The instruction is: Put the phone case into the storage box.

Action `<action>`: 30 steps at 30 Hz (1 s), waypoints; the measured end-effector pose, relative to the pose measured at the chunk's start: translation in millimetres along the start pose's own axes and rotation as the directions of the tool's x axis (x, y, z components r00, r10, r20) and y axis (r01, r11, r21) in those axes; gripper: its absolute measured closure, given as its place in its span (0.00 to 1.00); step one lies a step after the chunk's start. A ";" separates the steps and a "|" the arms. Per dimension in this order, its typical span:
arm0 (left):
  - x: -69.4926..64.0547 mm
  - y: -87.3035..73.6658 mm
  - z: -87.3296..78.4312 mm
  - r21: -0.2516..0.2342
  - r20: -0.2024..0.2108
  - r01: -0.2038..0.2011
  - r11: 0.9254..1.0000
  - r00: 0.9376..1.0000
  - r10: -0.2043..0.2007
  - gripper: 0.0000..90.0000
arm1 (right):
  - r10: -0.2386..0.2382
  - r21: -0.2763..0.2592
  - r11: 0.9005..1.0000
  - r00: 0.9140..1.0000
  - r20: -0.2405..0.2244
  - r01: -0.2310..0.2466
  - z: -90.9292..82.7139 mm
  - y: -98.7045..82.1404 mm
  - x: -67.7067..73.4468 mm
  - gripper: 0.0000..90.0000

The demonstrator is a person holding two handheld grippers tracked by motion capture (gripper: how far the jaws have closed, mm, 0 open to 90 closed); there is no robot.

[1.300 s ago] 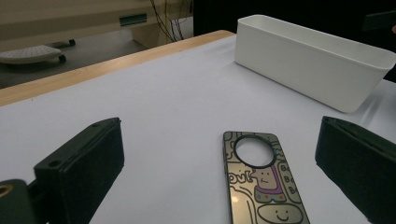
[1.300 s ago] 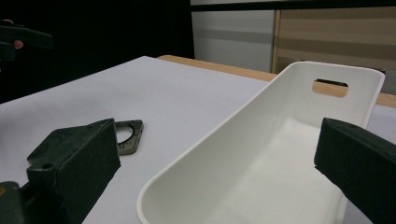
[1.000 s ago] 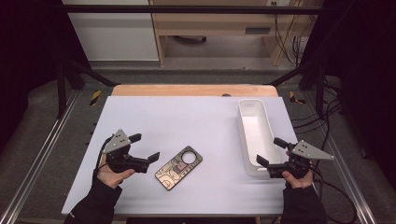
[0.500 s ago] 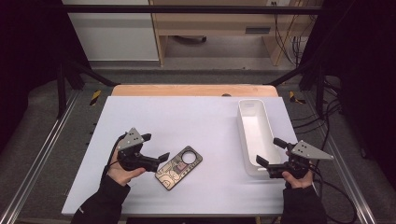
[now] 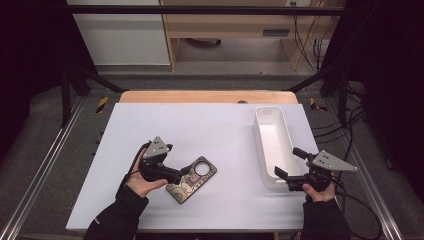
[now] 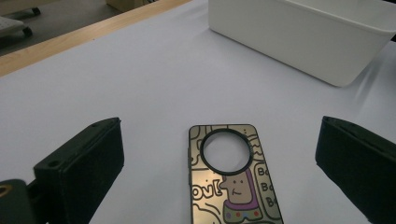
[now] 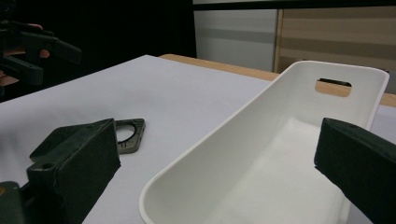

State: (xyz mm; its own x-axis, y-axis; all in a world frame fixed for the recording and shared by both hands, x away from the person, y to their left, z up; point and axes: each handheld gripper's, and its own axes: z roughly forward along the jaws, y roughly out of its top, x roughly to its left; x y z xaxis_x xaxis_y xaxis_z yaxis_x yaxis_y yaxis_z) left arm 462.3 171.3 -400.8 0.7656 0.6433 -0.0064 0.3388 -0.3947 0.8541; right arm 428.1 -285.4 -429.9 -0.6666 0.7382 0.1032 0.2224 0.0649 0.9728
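Table (image 5: 150,125), phone case (image 6: 231,182) bottom cropped

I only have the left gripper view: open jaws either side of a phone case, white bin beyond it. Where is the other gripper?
Observer: The right gripper hovers at the near end of the white bin, jaws open, holding nothing.
Operator: Is the case square to the table edge?
Observer: No. In the high view the phone case lies diagonally, its round camera hole toward the bin.
Operator: Is my gripper touching it?
Observer: The left gripper has its tips at the case's left edge; contact cannot be told.
Operator: Anything in the bin?
Observer: The right gripper view shows it empty, with a handle slot in the far wall.
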 end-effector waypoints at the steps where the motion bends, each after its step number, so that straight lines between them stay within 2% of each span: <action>1: -0.7 0.3 1.8 0.009 0.000 -0.002 1.000 1.000 0.002 0.01 | 0.000 0.000 1.000 1.000 0.000 0.000 0.0 0.0 0.0 0.00; 9: -3.7 -0.3 19.2 0.093 0.010 0.001 0.996 1.000 -0.002 0.01 | 0.000 0.001 1.000 1.000 0.000 0.000 0.1 -0.2 -0.2 0.00; 16: -7.2 -0.1 28.9 0.135 0.015 -0.008 0.991 1.000 0.006 0.01 | 0.000 0.001 1.000 1.000 -0.001 0.000 0.1 -0.3 -0.2 0.00; 19: -8.7 -0.9 34.6 0.166 0.017 -0.007 0.986 1.000 0.005 0.01 | -0.001 0.001 1.000 1.000 -0.001 0.001 0.1 -0.3 -0.2 0.00; 22: -10.2 -2.7 41.1 0.204 0.018 -0.015 0.979 1.000 0.011 0.01 | 0.000 0.002 1.000 1.000 -0.002 0.000 0.2 -0.4 0.0 0.00; 23: -11.2 -3.8 45.2 0.224 0.015 -0.015 0.974 1.000 0.012 0.01 | 0.000 0.003 1.000 1.000 -0.002 0.000 0.2 -0.4 0.0 0.00; 27: -12.8 -5.0 50.7 0.243 0.017 -0.017 0.970 1.000 0.013 0.01 | 0.000 0.003 1.000 1.000 -0.002 0.000 0.2 -0.4 0.0 0.00; 28: -13.5 -5.5 52.5 0.250 0.015 -0.017 0.968 1.000 0.013 0.01 | -0.001 0.003 1.000 1.000 -0.002 0.001 0.2 -0.4 0.1 0.00; 29: -14.5 -6.7 55.9 0.269 0.012 -0.017 0.963 1.000 0.014 0.01 | -0.001 0.003 1.000 1.000 -0.002 0.001 0.0 -0.3 -0.1 0.00; 30: -14.5 -6.7 55.9 0.269 0.012 -0.017 0.963 1.000 0.014 0.01 | -0.001 0.003 1.000 1.000 -0.002 0.001 0.0 -0.3 -0.1 0.00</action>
State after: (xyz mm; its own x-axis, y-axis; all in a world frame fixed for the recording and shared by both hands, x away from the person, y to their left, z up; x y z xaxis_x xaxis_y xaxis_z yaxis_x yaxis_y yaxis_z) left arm 479.5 127.9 -435.5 0.7768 0.6297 -0.0003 0.4604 -0.5676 0.6825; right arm 428.1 -285.4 -430.2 -0.6680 0.7371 0.1024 0.2241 0.0680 0.9722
